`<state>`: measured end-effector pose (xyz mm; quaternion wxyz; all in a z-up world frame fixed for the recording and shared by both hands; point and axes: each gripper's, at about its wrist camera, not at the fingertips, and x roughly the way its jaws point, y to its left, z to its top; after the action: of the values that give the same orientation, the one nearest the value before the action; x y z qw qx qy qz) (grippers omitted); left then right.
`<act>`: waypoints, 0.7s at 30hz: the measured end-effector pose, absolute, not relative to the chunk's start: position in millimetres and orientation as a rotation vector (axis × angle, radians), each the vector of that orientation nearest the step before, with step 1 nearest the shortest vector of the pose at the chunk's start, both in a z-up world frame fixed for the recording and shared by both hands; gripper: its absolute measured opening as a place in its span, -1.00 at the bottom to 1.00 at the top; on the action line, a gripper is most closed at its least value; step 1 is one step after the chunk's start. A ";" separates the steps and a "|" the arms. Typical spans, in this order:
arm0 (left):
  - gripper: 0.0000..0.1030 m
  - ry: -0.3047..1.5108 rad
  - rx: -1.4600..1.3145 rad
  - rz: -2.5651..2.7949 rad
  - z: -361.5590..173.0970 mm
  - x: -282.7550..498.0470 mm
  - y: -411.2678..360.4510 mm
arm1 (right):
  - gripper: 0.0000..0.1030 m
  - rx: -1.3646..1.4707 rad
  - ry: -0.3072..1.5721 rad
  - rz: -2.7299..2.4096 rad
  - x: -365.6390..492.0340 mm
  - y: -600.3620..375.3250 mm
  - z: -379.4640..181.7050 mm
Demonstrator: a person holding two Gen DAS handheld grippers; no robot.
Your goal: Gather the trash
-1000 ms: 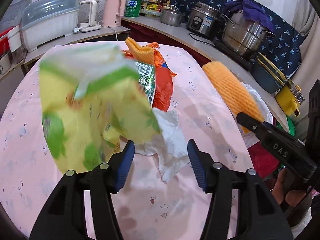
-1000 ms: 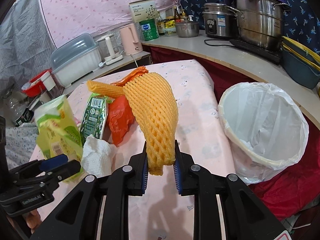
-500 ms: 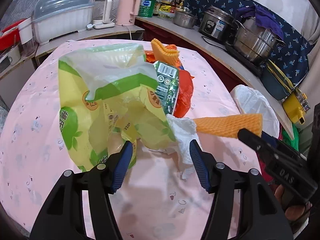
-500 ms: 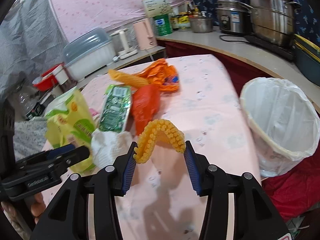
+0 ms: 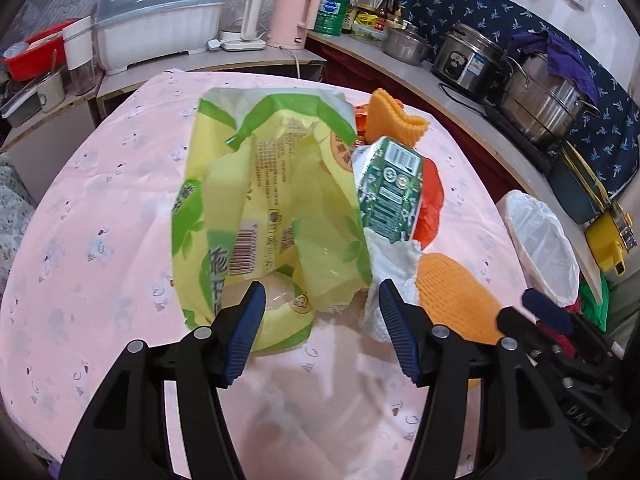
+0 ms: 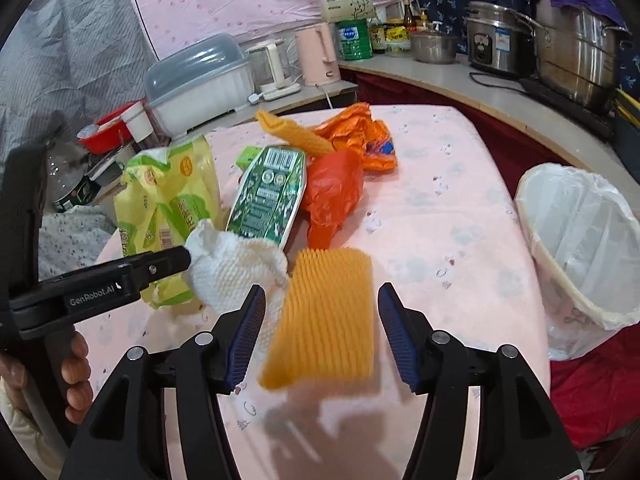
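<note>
My right gripper [image 6: 322, 332] is open; an orange foam net sleeve [image 6: 324, 320] sits loose between its jaws, blurred, over the pink table [image 6: 432, 216]. My left gripper [image 5: 320, 328] is open, its jaws either side of the lower edge of a yellow-green plastic bag [image 5: 264, 208]. A white tissue wad [image 6: 236, 272] lies between the bag and the sleeve. Behind lie a green carton [image 6: 268, 196], a red-orange bag [image 6: 332, 192], a second foam sleeve [image 6: 292, 132] and an orange wrapper [image 6: 360, 136]. The white-lined bin [image 6: 584, 240] stands right of the table.
A counter [image 6: 480, 80] behind the table holds a pink kettle [image 6: 318, 54], steel pots [image 6: 576, 52], a rice cooker [image 6: 496, 44] and a white dish box [image 6: 200, 80]. The right gripper shows at the lower right of the left wrist view [image 5: 560, 344]. A dark cloth hangs below the bin.
The right gripper has opened and let go of the orange foam sleeve, which dropped flat between its jaws. The left gripper has moved closer to the yellow-green bag.
</note>
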<state>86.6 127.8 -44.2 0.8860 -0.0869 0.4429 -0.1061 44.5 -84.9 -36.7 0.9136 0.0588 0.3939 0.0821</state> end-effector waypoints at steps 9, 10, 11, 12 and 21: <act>0.09 0.909 -0.210 -0.192 -42.2 85.5 146.6 | 0.17 0.093 0.810 0.254 48.0 -56.9 -34.3; 0.09 0.909 -0.217 -0.190 -41.7 85.6 148.9 | 0.17 0.089 0.818 0.271 48.1 -51.4 -38.4; 0.09 0.907 -0.221 -0.190 -40.7 85.4 150.3 | 0.17 0.084 0.832 0.287 49.3 -44.7 -44.0; 0.09 0.904 -0.224 -0.188 -39.3 85.2 151.8 | 0.17 0.080 0.845 0.303 50.4 -38.6 -49.1; 0.24 0.889 -0.226 -0.206 -34.1 97.1 145.5 | -0.65 0.071 0.917 0.300 80.0 -18.1 -82.7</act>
<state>97.1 145.5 -34.1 0.8916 -0.1089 0.4281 -0.0992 80.0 -18.1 -82.7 0.8853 0.0341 0.4408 0.1444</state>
